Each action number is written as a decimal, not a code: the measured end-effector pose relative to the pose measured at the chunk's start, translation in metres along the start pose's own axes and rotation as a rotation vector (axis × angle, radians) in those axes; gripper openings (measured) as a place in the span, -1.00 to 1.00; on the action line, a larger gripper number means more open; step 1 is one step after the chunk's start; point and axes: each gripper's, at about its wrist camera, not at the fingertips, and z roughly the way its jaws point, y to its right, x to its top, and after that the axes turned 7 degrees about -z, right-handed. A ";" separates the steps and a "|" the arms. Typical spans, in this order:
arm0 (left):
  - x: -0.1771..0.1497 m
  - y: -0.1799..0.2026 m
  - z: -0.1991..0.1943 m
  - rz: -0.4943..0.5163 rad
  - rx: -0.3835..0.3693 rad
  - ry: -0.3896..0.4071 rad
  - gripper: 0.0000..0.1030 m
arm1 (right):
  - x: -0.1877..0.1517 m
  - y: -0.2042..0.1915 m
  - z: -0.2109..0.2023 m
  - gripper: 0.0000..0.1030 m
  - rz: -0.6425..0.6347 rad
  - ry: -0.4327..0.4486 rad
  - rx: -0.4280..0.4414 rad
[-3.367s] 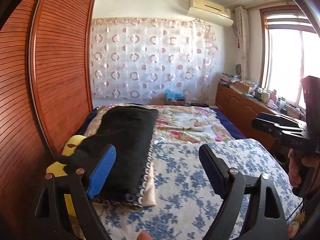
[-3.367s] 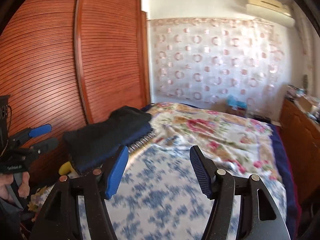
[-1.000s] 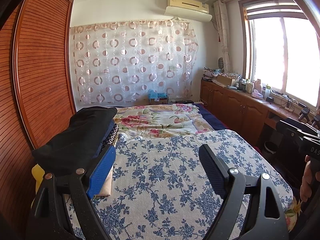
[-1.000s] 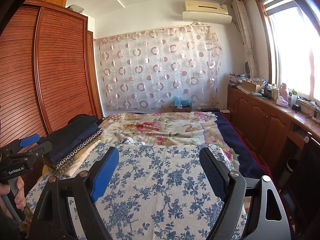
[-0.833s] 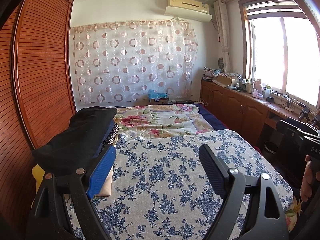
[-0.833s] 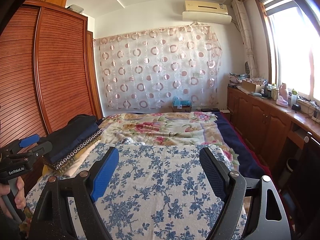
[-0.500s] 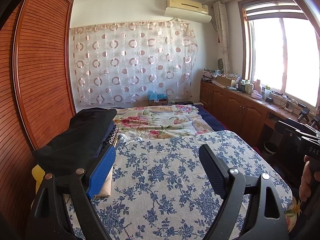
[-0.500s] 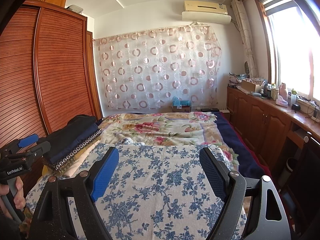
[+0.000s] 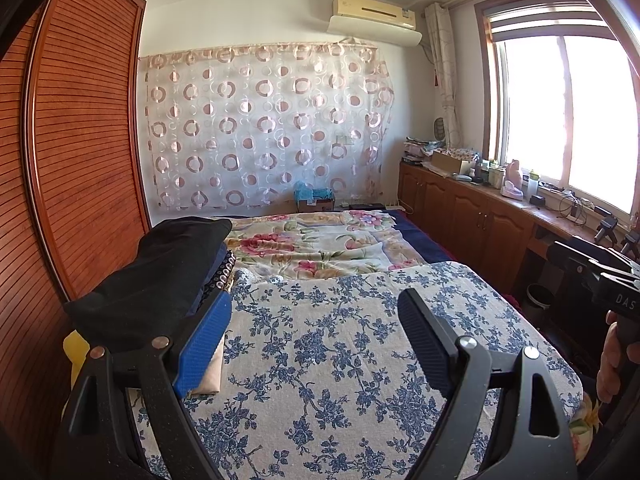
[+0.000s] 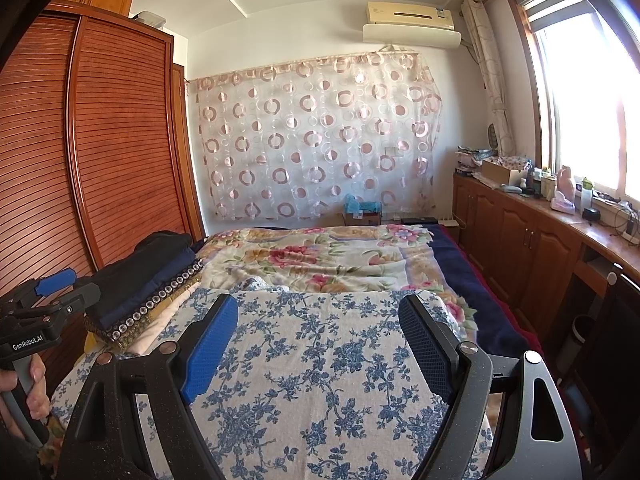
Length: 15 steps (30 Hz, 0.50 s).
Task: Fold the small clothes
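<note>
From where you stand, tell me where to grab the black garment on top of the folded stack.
Take the black garment by its near folded edge, coming in from the blue-flowered cloth side with the open left gripper, which looks closest. That edge overhangs the layers beneath and faces the grippers; the far side lies against the wooden wardrobe, probably leaving no room.

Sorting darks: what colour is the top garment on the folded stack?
Black; clearest in the left wrist view.
</note>
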 end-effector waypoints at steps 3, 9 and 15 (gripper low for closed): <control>0.000 0.000 0.000 0.001 0.000 0.001 0.66 | 0.001 0.001 0.000 0.63 0.000 0.001 -0.001; 0.000 0.000 0.000 0.002 0.000 0.002 0.66 | 0.000 0.002 -0.001 0.63 -0.002 0.004 0.002; -0.001 0.000 0.000 0.001 0.000 0.002 0.66 | 0.000 0.002 -0.001 0.63 -0.003 0.004 0.002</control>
